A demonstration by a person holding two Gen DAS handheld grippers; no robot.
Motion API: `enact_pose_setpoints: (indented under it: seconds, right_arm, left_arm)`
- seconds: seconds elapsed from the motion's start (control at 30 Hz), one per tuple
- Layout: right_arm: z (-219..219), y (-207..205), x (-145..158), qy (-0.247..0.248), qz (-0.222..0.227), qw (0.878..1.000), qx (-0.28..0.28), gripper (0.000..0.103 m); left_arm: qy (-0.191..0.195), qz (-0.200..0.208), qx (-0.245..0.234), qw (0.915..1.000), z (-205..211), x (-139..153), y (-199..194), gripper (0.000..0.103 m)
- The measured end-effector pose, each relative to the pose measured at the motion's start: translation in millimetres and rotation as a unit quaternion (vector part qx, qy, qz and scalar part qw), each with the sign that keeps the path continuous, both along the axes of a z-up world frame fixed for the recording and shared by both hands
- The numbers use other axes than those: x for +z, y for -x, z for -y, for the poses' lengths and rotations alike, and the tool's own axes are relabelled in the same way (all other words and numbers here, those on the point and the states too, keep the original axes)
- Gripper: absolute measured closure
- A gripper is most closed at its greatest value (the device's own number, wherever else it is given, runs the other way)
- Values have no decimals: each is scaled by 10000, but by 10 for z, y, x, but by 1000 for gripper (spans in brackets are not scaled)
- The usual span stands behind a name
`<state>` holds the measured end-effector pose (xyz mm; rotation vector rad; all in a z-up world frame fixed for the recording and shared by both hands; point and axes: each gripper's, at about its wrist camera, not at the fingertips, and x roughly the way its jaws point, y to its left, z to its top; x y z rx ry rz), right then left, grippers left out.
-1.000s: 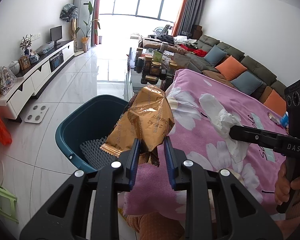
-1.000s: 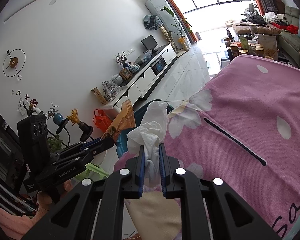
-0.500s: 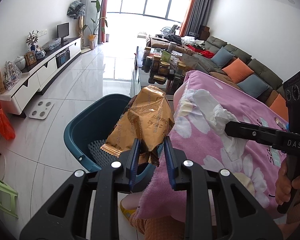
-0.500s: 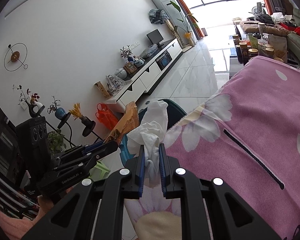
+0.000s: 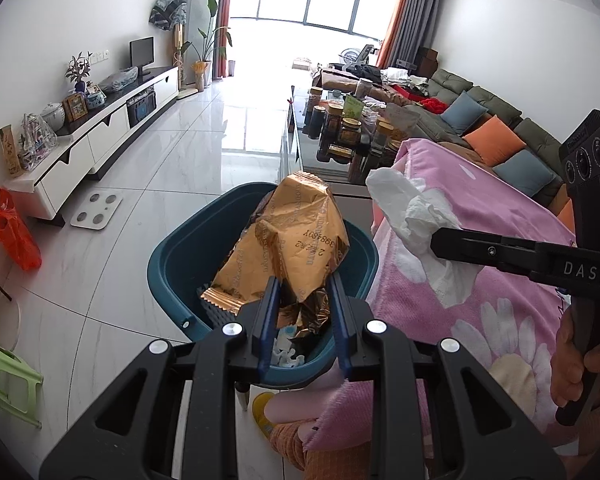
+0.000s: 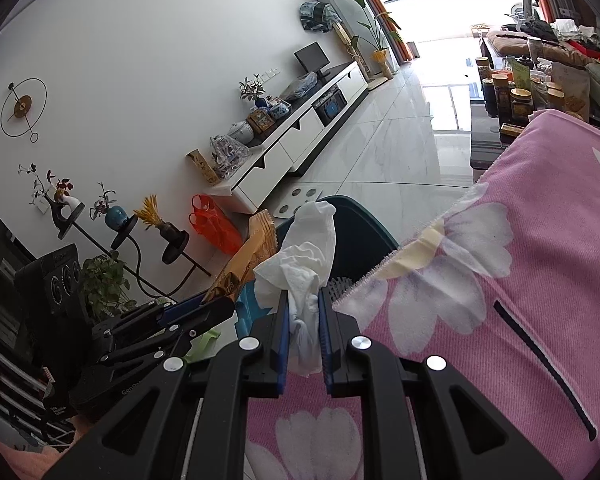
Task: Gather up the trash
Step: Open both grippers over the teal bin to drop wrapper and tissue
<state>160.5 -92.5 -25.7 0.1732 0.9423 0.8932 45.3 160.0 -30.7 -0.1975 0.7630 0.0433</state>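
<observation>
My left gripper (image 5: pixel 302 286) is shut on a crumpled gold foil wrapper (image 5: pixel 292 240) and holds it right above the teal bin (image 5: pixel 172 256) on the floor. My right gripper (image 6: pixel 303 298) is shut on a white crumpled tissue (image 6: pixel 308 260), above the edge of the pink flowered cloth (image 6: pixel 500 280), close to the bin (image 6: pixel 364 232). In the left wrist view the right gripper (image 5: pixel 436 240) and its tissue (image 5: pixel 404 208) are to the right of the wrapper. In the right wrist view the left gripper (image 6: pixel 216 306) and wrapper (image 6: pixel 248 256) are to the left.
The bin holds a grid insert and some white scraps (image 5: pixel 288 352). A white TV cabinet (image 5: pixel 100 136) runs along the left wall, with an orange bag (image 5: pixel 16 236) and a scale (image 5: pixel 96 210) on the floor. A glass table with jars (image 5: pixel 340 132) and a sofa (image 5: pixel 500 136) stand behind.
Both grippers have moved left toward the bin. The wrapper now hangs over the bin's opening and the tissue has come to the cloth's edge.
</observation>
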Motion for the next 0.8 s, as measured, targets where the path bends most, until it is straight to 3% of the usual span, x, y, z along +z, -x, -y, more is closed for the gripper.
enact_pose_setpoints:
  seconds: [0.53, 0.8]
  right_arm:
    - [-533, -305, -246, 484, -270, 9984, -52, 89]
    - [-694, -402, -305, 708, -310, 9970, -78, 80]
  left_arm:
    - [270, -425, 248, 9984, -230, -418, -296, 82]
    - [414, -488, 326, 9974, -271, -545, -342, 83]
